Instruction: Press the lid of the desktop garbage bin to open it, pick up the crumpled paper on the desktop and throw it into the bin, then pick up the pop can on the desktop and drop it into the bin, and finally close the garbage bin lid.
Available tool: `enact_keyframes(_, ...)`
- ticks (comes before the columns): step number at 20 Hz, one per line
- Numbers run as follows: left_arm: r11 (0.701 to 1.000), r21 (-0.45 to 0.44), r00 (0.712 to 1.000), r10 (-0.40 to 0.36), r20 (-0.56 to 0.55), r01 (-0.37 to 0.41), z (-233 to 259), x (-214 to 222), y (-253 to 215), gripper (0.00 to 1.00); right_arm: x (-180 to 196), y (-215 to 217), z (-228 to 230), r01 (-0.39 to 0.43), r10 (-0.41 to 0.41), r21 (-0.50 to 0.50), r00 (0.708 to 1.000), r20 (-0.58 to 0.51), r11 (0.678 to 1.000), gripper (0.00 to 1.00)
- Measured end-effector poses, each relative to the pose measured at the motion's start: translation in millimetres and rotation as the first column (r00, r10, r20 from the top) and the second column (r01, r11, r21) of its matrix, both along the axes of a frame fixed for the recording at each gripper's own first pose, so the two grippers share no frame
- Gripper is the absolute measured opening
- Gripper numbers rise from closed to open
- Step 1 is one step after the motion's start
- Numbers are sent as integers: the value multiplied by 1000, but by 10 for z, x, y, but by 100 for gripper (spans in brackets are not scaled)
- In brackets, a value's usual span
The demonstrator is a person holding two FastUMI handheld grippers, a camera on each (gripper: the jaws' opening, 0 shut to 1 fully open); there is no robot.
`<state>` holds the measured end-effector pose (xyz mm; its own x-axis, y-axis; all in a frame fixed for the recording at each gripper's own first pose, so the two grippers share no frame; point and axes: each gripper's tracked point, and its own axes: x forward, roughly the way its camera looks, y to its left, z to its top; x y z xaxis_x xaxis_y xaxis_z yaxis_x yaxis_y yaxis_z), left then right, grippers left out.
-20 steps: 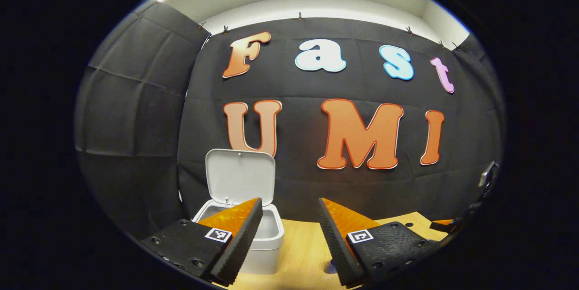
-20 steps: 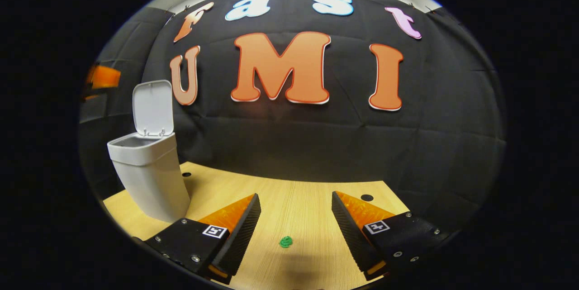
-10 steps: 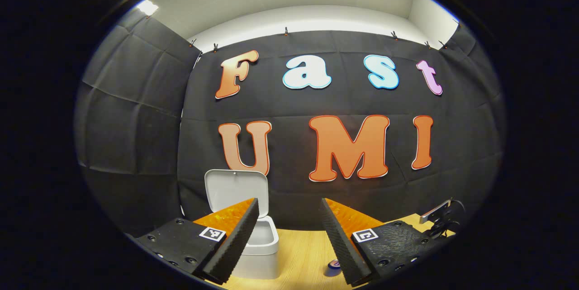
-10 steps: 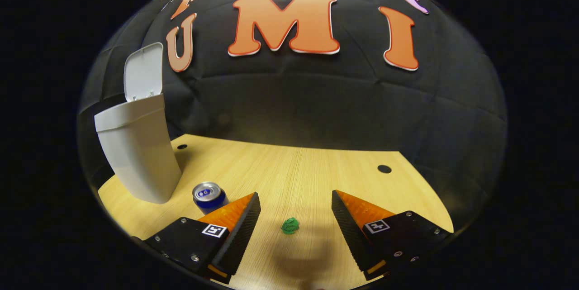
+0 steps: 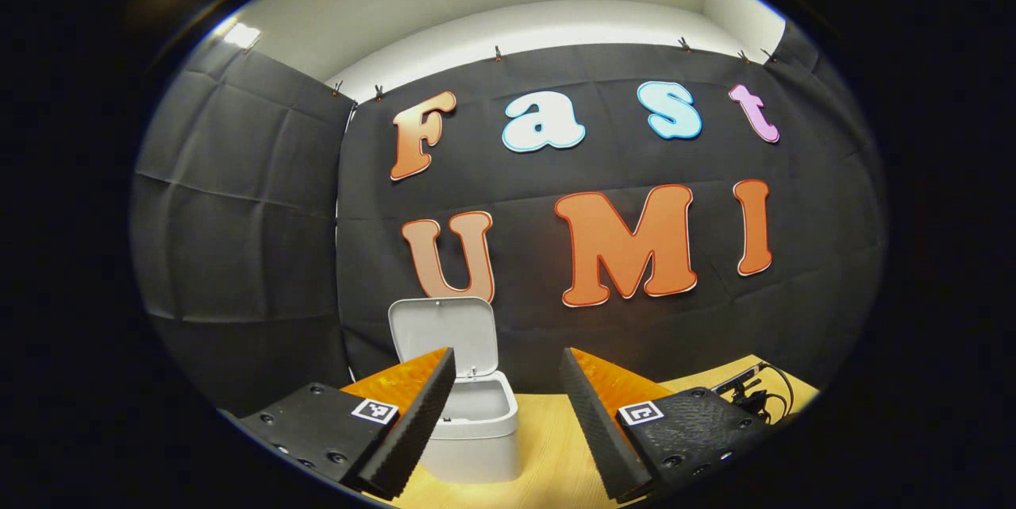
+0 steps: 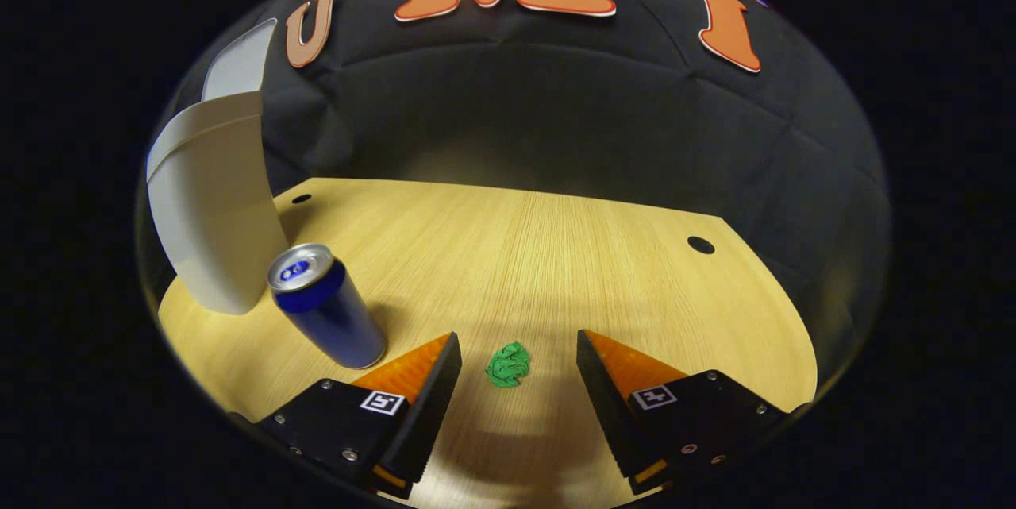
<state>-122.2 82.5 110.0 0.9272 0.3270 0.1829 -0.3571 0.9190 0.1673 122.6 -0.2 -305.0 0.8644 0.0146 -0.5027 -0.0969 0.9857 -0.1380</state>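
A: Bin (image 5: 479, 433) first, left gripper view. I read it white, standing on the wooden surface (image 5: 548, 453) against the black cloth wall (image 5: 238, 239), its lid (image 5: 443, 330) hinged up and upright at the back, so the mouth is open.

B: And my left gripper (image 5: 508, 414)?

A: Spread wide, nothing between the fingers. It hangs above the surface; the left finger (image 5: 409, 429) overlaps the bin's near left corner in the view. I cannot tell whether they touch. A tangle of dark cable (image 5: 754, 390) lies at the far right edge of the surface.

B: Right gripper view now. I see my right gripper (image 6: 516, 390) open as well, held low over the surface (image 6: 556, 255).

A: Agreed. Crumpled paper (image 6: 508, 364), green, lies on the wood between the two fingertips, nearer the left one, touching neither as far as I can see.

B: The can?

A: Pop can (image 6: 325, 306), blue with a silver top, stands upright just beside the left finger (image 6: 421, 406), farther out. The bin (image 6: 210, 215) stands just behind the can at the far left, with the raised lid (image 6: 238, 64) above it. Two round holes mark the surface, one near the bin (image 6: 302, 198), one at the right (image 6: 701, 244).
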Motion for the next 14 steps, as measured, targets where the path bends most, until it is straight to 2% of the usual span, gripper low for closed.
enact_keyframes(3, 1000, 14, 1000, 9, -24, -9, -46, -11, -8, 85, 67, -35, -175, 27, -27, -8, 999, -41, 1000, 80)
enact_keyframes(6, 1000, 23, 999, 9, -40, -8, -72, -19, -24, 85, 78, -84, -382, 27, -32, -54, 996, -86, 998, 63)
enact_keyframes(7, 1000, 26, 999, 10, -43, -8, -80, -14, -18, 85, 54, -84, -429, 24, -29, -56, 994, -105, 998, 60)
enact_keyframes(11, 1000, 19, 998, 5, -58, -3, -138, 12, -19, 85, 41, 6, -481, 18, -23, -40, 993, -118, 999, 44)
enact_keyframes(12, 1000, 16, 998, 3, -60, -2, -145, 31, -18, 85, 27, 12, -517, 17, -22, -44, 991, -131, 999, 36)
enact_keyframes(14, 1000, 15, 998, -3, -56, 3, -133, 37, -9, 84, 12, 17, -521, 12, -18, -40, 990, -140, 999, 32)
